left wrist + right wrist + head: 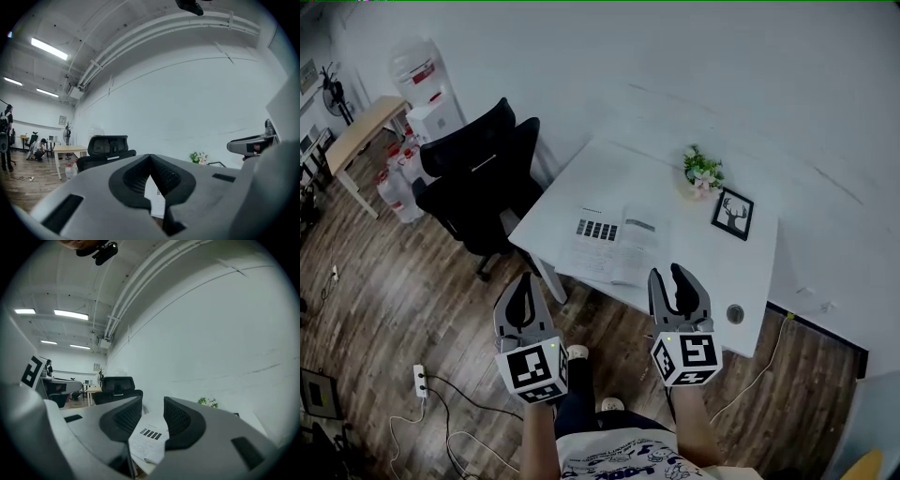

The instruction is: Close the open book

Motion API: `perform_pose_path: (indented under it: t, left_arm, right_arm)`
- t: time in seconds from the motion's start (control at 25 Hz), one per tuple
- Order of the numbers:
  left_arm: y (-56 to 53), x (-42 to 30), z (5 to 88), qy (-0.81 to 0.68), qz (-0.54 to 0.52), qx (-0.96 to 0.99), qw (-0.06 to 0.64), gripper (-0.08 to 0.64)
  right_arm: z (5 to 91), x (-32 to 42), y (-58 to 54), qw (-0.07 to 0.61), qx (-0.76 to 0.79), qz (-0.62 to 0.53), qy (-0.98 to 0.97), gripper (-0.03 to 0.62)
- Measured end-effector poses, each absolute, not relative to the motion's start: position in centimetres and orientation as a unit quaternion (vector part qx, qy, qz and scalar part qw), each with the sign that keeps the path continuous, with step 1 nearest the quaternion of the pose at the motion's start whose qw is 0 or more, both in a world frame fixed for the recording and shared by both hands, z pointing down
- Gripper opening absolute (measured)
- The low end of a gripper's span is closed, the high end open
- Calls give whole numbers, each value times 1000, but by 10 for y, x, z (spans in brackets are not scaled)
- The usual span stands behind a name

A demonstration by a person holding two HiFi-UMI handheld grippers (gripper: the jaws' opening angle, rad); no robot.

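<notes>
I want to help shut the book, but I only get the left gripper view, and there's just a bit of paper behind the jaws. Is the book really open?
Observer: Yes. In the head view the book lies open and flat on the white table, close to its near edge.
Operator: Is the other gripper holding it?
Observer: No. The right gripper view shows the right gripper with its jaws apart and nothing gripped. The book lies ahead of them, untouched.
Operator: Is anything next to the book that I could bump?
Observer: A black picture frame lies on the table to the book's right, apart from it.
</notes>
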State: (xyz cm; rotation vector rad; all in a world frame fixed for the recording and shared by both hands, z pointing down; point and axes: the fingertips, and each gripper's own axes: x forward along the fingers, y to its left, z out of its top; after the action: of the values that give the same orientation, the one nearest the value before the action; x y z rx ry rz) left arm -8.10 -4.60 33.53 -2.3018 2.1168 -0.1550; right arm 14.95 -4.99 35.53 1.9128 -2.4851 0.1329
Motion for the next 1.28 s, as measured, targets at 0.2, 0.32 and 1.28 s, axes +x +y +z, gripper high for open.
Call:
perform_pose_path:
  t: [0.2,0.32,1.28]
  left_arm:
    - [-99,-79,341,652,-53,-757,7,21]
    - [-132,-79,343,634,-54,-771,8,23]
    - [-297,-54,378,499,-84,-863,-5,23]
  right_arm:
    - [364,157,-89,6,639,47,-768,138]
    - [367,157,-111,6,656,48,-753,138]
    - [398,164,-204,35,766,77,-637,141]
